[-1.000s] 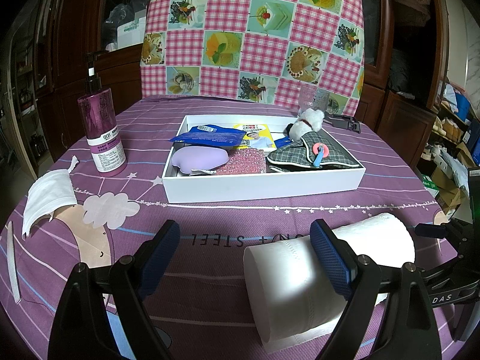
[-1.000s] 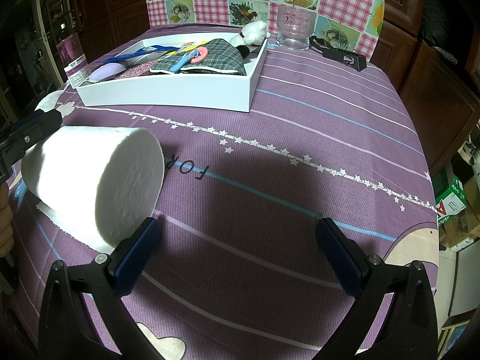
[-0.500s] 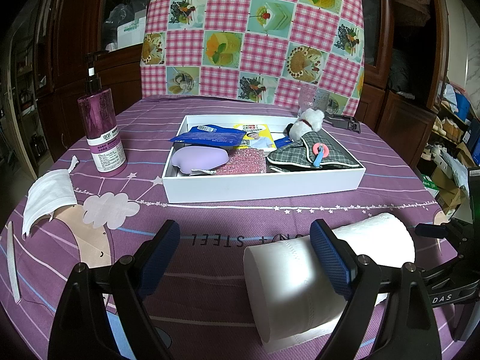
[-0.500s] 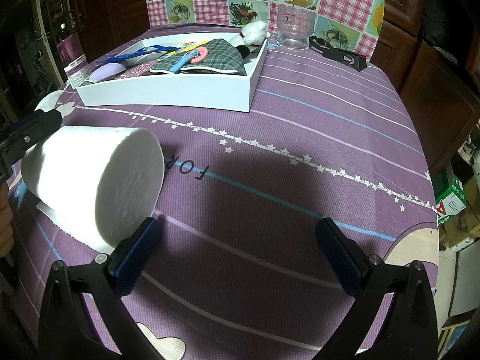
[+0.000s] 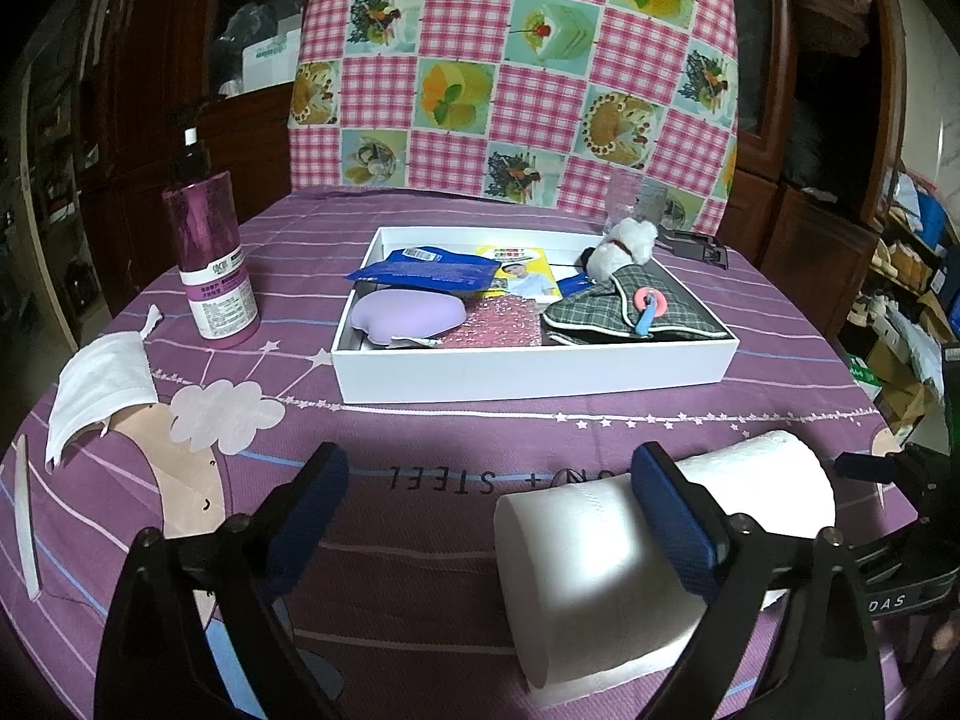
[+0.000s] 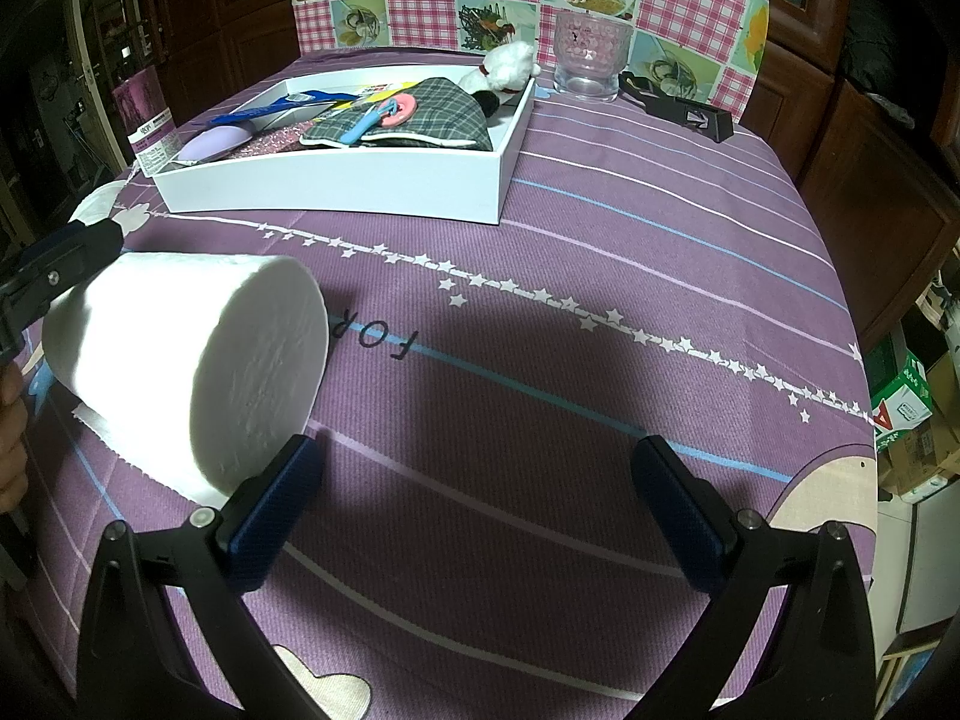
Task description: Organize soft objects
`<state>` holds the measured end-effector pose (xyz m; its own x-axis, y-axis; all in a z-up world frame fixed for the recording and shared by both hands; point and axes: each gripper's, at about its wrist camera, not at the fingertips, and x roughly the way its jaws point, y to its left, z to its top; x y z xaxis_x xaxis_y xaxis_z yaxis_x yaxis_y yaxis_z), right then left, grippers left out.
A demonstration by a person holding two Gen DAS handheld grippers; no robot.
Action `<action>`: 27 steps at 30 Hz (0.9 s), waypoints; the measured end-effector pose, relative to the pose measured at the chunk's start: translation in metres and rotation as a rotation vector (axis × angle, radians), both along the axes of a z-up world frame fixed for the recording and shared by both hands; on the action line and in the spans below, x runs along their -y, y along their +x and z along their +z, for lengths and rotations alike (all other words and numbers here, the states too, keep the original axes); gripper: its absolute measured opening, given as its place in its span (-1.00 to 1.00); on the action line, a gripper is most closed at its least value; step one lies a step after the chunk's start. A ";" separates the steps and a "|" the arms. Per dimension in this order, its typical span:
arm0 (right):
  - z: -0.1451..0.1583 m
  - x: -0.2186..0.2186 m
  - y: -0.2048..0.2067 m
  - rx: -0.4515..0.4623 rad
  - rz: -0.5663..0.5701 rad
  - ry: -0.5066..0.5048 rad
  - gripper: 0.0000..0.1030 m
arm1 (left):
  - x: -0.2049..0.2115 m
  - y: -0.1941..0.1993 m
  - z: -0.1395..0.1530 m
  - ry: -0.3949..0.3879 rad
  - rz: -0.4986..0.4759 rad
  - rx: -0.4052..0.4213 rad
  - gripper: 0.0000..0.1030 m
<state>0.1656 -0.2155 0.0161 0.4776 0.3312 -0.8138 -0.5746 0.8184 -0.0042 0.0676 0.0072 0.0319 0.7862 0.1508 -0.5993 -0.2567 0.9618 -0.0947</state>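
Observation:
A white paper roll (image 5: 606,564) lies on its side on the purple tablecloth; it also shows in the right wrist view (image 6: 186,354). My left gripper (image 5: 489,516) is open, its right finger over the roll's top. My right gripper (image 6: 474,498) is open, the roll just beyond its left finger. A white tray (image 5: 534,369) further back holds a plaid cloth (image 5: 630,309), a white plush toy (image 5: 624,243), a lilac pad (image 5: 408,315), a pink sponge and packets. The tray also shows in the right wrist view (image 6: 336,186).
A purple pump bottle (image 5: 210,258) stands left of the tray. A white face mask (image 5: 99,387) lies at the table's left edge. A glass cup (image 6: 591,57) and a black clip (image 6: 678,108) sit behind the tray. A checked chair back is behind the table.

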 end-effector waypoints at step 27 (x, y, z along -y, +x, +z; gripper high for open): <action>0.023 0.001 -0.073 0.236 0.010 0.318 0.09 | 0.026 -0.012 0.012 0.092 -0.094 0.042 0.98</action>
